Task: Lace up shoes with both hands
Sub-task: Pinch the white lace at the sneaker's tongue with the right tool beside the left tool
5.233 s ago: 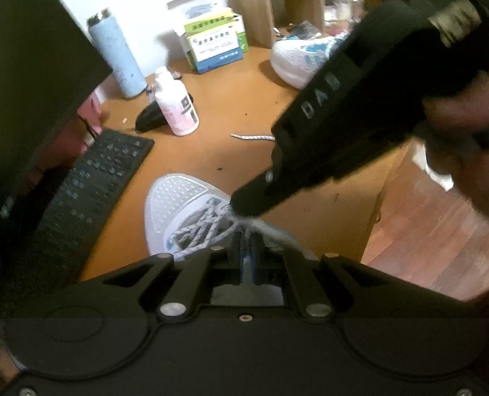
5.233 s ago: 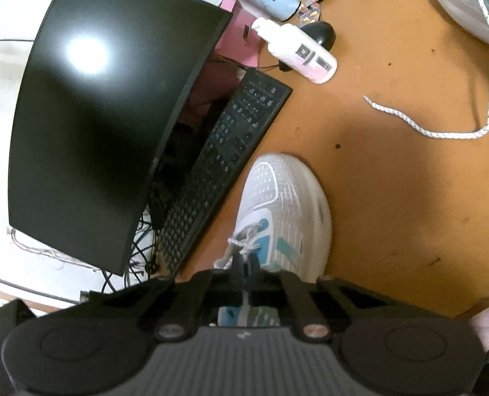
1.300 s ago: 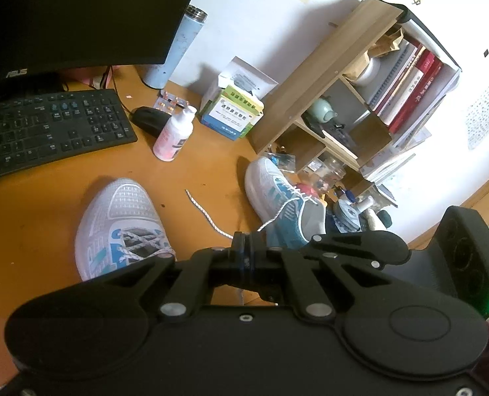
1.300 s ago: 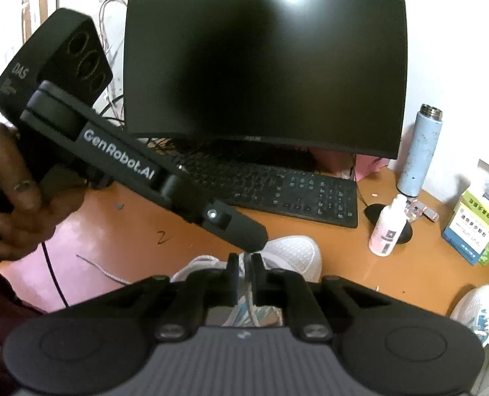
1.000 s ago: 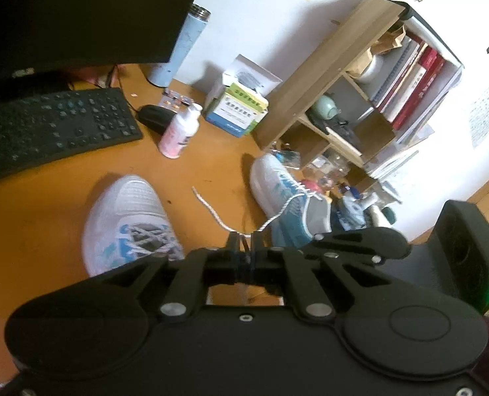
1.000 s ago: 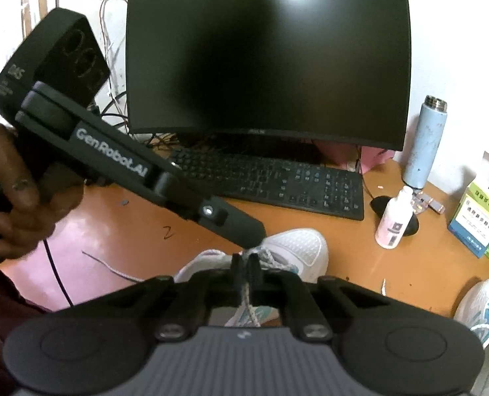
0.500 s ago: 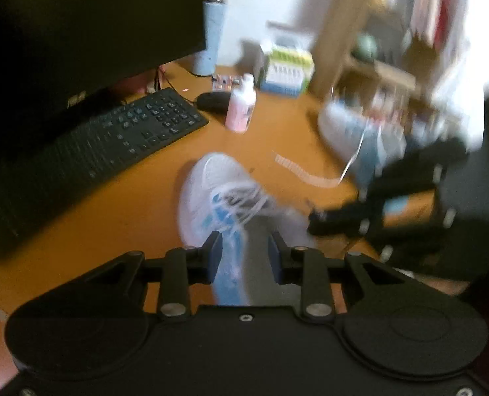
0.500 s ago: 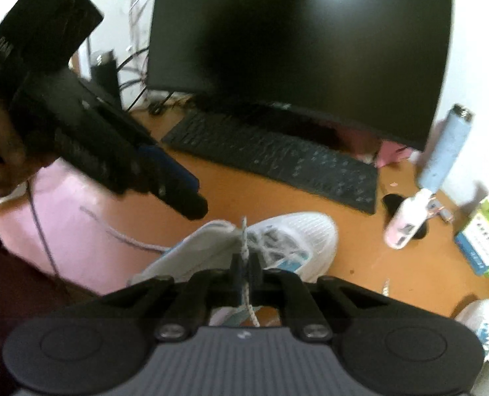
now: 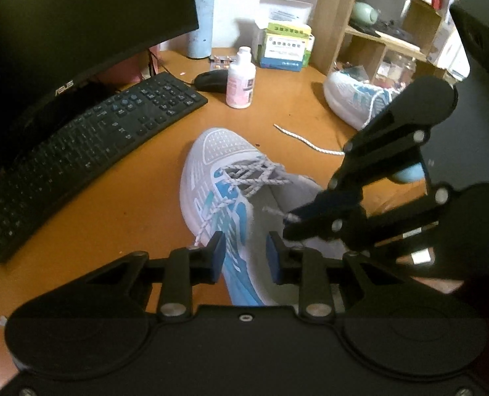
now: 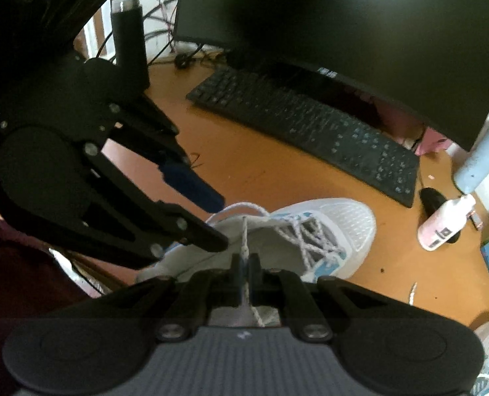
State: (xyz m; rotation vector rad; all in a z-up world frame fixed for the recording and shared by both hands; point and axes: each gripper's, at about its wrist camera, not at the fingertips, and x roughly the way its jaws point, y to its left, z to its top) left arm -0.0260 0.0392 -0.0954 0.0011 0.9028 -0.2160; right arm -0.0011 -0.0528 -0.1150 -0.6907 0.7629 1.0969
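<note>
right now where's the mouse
In the left wrist view the mouse sits on the desk past the keyboard's far end, just left of the white bottle and behind it.

Left gripper [image 9: 246, 257] parted, right gripper [image 10: 244, 272] clamped

A white mesh shoe [image 9: 224, 151] with blue panels and speckled white lace [image 9: 254, 175] on an orange-brown counter [image 9: 112, 204].

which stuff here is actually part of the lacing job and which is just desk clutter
In the job: near shoe, its lace, right tongs shut on lace, left tongs open.

Just lying about: keyboard, monitor, mouse, lotion bottle, flask, medicine boxes.
</note>
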